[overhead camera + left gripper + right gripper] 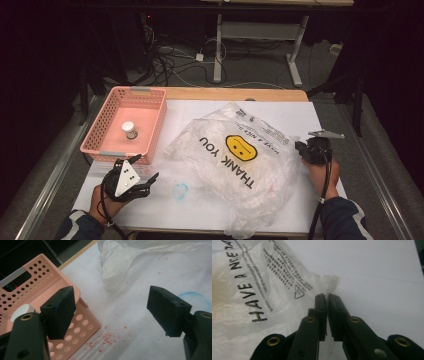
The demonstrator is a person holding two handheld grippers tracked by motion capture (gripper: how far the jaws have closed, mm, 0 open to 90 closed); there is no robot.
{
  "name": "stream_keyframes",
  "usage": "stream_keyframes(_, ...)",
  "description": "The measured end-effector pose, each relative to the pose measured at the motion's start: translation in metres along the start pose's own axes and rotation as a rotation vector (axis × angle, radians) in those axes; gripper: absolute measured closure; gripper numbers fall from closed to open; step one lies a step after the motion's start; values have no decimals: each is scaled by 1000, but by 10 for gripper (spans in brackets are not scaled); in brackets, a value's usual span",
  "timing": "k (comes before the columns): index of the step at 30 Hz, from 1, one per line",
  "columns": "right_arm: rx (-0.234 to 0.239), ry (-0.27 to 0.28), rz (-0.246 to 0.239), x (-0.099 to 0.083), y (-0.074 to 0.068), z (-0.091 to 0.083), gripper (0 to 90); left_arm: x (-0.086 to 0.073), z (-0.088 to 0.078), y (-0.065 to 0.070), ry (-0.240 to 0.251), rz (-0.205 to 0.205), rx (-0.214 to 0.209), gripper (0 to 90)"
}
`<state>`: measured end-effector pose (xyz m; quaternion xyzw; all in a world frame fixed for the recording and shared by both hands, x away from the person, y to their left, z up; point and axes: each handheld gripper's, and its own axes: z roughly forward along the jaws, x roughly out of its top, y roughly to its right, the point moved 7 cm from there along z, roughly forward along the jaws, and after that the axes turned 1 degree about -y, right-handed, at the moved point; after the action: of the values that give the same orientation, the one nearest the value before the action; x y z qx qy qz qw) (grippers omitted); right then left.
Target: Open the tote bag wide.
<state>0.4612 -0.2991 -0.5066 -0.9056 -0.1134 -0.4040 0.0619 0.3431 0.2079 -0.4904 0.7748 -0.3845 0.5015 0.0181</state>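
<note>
Plastic bag [235, 160] lies crumpled and flat across the middle of the white table sheet [280, 112]. Translucent white, printed with a yellow smiley face, "THANK YOU" and "HAVE A NICE DAY" in black; small print and a recycling mark run along one edge in the right gripper view [262, 285].

Right gripper [302, 149] sits at the bag's right edge. Its jaws are pressed nearly together, a thin slit between them, with bag film at their tips [327, 298]; can't tell for sure whether film is pinched.

Left gripper [150, 181] rests near the front left of the sheet, jaws spread wide, holding nothing [110, 312].

Pink perforated basket [150, 107] sits just beyond it at back left, containing a small white-capped jar [129, 130]. Pink crumbs [105, 338] are scattered on the sheet beside the basket. Faint blue ring mark [180, 190] right of the left gripper.
</note>
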Motion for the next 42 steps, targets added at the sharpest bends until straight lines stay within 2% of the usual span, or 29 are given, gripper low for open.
stream_keyframes(2,8,-11,-37,-4,-7,-4,767,0,0,-1,0,-4,-2,224)
stream_keyframes(5,13,-1,-71,-3,-14,-9,591,0,0,-1,-4,-5,-1,223)
stream_keyframes(7,-1,41,-95,3,-18,-15,493,0,0,0,-3,-2,0,222)
stream_keyframes(9,-2,94,-133,11,-25,-25,459,1,-1,1,1,-2,2,221)
stream_keyframes(11,17,140,-176,18,-37,-35,428,1,-1,0,2,-4,2,222)
stream_keyframes(15,102,227,-251,30,-71,-58,396,-1,0,0,-8,-8,0,221)
stream_keyframes(16,102,227,-251,30,-71,-58,396,-1,1,0,-9,-8,-2,221)
stream_keyframes(17,182,229,-296,33,-93,-66,363,-1,1,1,-12,-5,-3,221)
stream_keyframes(18,203,229,-320,33,-104,-69,347,-1,1,1,-12,-5,-3,220)
stream_keyframes(20,288,234,-359,33,-128,-75,306,-1,1,1,-13,-3,-5,221)
stream_keyframes(23,387,196,-438,25,-164,-77,246,-1,1,2,-14,-2,-6,220)
stream_keyframes(24,387,196,-438,25,-164,-77,246,-1,1,2,-13,-2,-7,220)
stream_keyframes(25,417,180,-462,21,-176,-76,222,-1,1,2,-14,-2,-7,221)
stream_keyframes(26,463,162,-500,14,-199,-75,205,-1,2,2,-14,-1,-9,220)
stream_keyframes(27,463,162,-500,14,-199,-75,205,-1,2,2,-16,0,-9,220)
stream_keyframes(28,501,132,-561,6,-221,-72,194,-1,2,3,-18,1,-10,220)
stream_keyframes(29,501,132,-561,6,-221,-72,194,-1,3,3,-20,1,-11,220)
stream_keyframes(30,511,112,-599,1,-231,-68,190,-1,3,3,-23,3,-12,221)
stream_keyframes(31,539,70,-655,-8,-248,-60,191,-2,3,3,-25,5,-12,221)
stream_keyframes(32,539,70,-655,-8,-248,-60,191,-2,3,4,-25,6,-13,221)
stream_keyframes(33,554,29,-701,-17,-261,-52,251,-2,3,4,-25,7,-14,221)
stream_keyframes(34,554,29,-701,-17,-261,-52,251,-2,3,4,-27,8,-14,221)
stream_keyframes(35,554,-23,-735,-24,-269,-42,338,-2,3,4,-27,7,-13,220)
stream_keyframes(37,557,-43,-739,-27,-272,-37,359,-3,3,3,-29,7,-13,221)
stream_keyframes(38,567,-57,-742,-29,-275,-33,385,-3,3,3,-31,10,-14,221)
stream_keyframes(40,558,-88,-770,-34,-279,-23,468,-3,2,3,-32,10,-15,221)
stream_keyframes(41,555,-112,-776,-36,-280,-18,482,-4,2,3,-33,10,-16,221)
stream_keyframes(42,560,-149,-778,-40,-281,-9,566,-4,2,4,-34,10,-18,221)
